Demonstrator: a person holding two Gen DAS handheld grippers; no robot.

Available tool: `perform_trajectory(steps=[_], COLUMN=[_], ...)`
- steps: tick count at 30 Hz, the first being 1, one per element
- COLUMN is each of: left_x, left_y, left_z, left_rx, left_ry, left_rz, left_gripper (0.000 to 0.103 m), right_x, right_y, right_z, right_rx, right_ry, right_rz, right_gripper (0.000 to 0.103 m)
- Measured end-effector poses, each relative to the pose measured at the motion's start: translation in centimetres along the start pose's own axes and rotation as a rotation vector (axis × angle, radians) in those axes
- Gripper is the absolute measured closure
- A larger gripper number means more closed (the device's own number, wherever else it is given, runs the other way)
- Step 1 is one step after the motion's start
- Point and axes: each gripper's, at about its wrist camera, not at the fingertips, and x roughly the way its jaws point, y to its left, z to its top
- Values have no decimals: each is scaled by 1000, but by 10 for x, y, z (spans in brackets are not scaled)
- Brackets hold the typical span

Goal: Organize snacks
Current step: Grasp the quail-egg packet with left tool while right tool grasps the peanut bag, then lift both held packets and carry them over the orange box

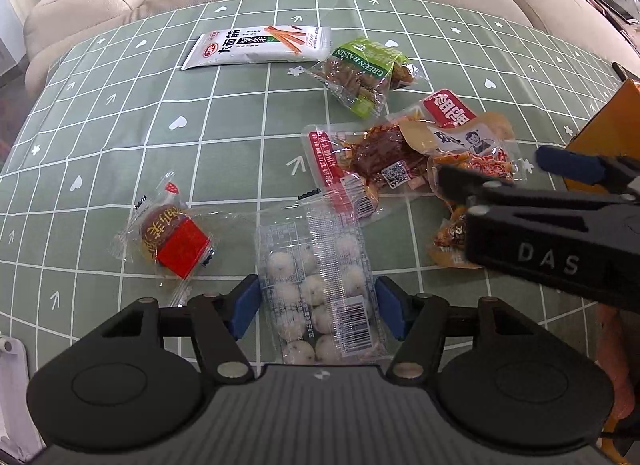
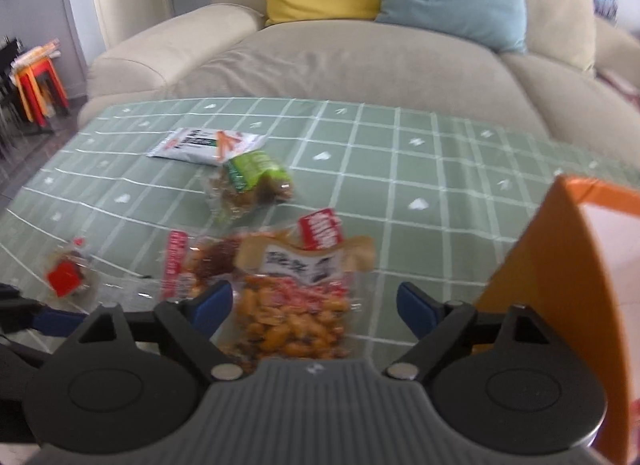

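Snacks lie scattered on a green checked tablecloth [image 1: 120,145]. My left gripper [image 1: 318,307] is open, and a clear pack of white balls [image 1: 320,285] lies flat between its blue pads, which stand right at the pack's edges. My right gripper [image 2: 314,307] is open wide over a bag of orange peanuts [image 2: 288,321], with a clear gap on the right side. In the left wrist view the right gripper [image 1: 516,175] reaches in from the right above the peanut bag [image 1: 448,237]. An orange box [image 2: 560,265] stands open at the right.
Around them lie a long white snack pack [image 1: 256,47], a green raisin pack [image 1: 360,73], a red-edged meat pack [image 1: 360,157], a beige pouch [image 1: 468,137] and a red-labelled cake [image 1: 168,237]. Behind the table stands a beige sofa [image 2: 360,65] with cushions.
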Motion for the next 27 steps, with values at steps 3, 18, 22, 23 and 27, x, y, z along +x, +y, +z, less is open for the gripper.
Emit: perform_trajectory(steps=[3,18,22,23,27], left_x=[0,-10,-17,-20,-33], left_y=[0,6,8,8,10], left_z=[-1,-14,-27,-30,-40], left_rx=[16,-5,-28,-33,-52], left_ry=[-7,-52,-42,-40,-34], left_rz=[1,-35,-56,-59,-64], left_gripper=[26,39,40,40,40], right_x=[7,-12,-32,-37,-58], right_y=[3,6,8,9,13], right_z=[-3,-15,-23,-25,-30], right_rx=[8,21,25,16,-6], right_ry=[29,89,79,76,82], right_rz=[8,54,63,58,41], right_gripper=[18,35,35,35,35])
